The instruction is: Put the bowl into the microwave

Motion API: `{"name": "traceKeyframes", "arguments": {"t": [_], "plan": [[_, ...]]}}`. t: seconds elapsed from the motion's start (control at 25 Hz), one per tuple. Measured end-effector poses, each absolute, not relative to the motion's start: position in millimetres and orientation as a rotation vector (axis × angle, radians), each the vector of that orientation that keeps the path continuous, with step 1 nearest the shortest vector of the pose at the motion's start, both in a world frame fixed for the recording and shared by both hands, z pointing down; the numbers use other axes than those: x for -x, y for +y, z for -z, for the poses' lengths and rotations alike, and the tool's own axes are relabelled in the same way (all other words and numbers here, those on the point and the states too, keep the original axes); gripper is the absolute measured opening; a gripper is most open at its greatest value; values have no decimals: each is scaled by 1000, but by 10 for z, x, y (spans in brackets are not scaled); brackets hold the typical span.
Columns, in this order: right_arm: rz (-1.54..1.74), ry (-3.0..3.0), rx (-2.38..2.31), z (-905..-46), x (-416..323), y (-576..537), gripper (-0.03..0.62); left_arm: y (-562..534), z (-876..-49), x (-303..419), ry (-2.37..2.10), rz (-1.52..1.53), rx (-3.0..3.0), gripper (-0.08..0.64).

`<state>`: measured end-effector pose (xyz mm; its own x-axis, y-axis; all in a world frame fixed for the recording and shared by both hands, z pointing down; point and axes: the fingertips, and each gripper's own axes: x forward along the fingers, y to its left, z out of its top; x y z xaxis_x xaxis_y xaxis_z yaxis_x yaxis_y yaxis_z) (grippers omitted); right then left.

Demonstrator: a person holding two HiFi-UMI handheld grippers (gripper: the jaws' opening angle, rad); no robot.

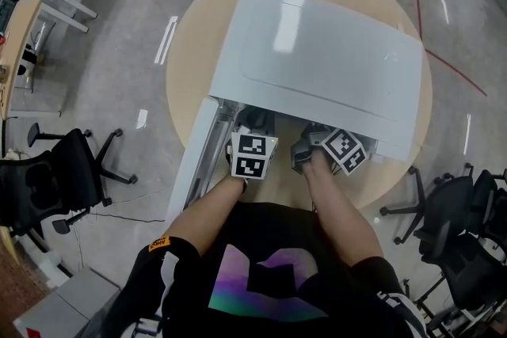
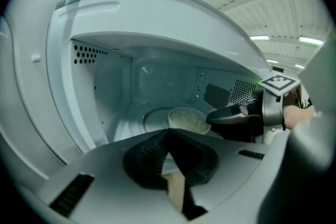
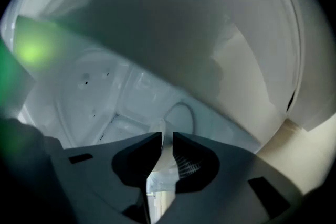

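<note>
A white microwave (image 1: 317, 51) stands on a round wooden table (image 1: 188, 51), its door (image 1: 194, 162) swung open to the left. In the left gripper view a white bowl (image 2: 187, 119) of pale grainy food sits on the glass turntable (image 2: 152, 119) inside the cavity. My right gripper (image 2: 214, 118) reaches in from the right, shut on the bowl's right rim. In the right gripper view the rim (image 3: 158, 127) shows as a thin white edge between the nearly closed jaws of that gripper (image 3: 166, 139). My left gripper (image 2: 168, 132) is shut on nothing, at the opening just in front of the bowl.
In the head view both grippers (image 1: 252, 131) (image 1: 313, 142) sit at the microwave's front, their tips hidden inside. Cavity walls close in on all sides. Black office chairs stand at the left (image 1: 55, 178) and right (image 1: 467, 225) of the table.
</note>
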<state>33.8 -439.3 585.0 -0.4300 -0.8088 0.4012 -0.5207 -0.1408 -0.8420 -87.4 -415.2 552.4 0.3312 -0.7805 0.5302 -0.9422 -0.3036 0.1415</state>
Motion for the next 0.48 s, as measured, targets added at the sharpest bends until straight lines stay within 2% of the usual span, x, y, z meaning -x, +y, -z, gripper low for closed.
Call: {"name": "traceKeyframes", "arguments": {"t": [0.32,0.48], "plan": [[1492,2005,1592,-5746,-454,-4174,57,-3890,-5453,793,-1480,-519,-2224,46],[1278,2321,1636,-5536,-456,-3889,55,-3719,-5426,732,-1459,-506,-2236,46]]}}
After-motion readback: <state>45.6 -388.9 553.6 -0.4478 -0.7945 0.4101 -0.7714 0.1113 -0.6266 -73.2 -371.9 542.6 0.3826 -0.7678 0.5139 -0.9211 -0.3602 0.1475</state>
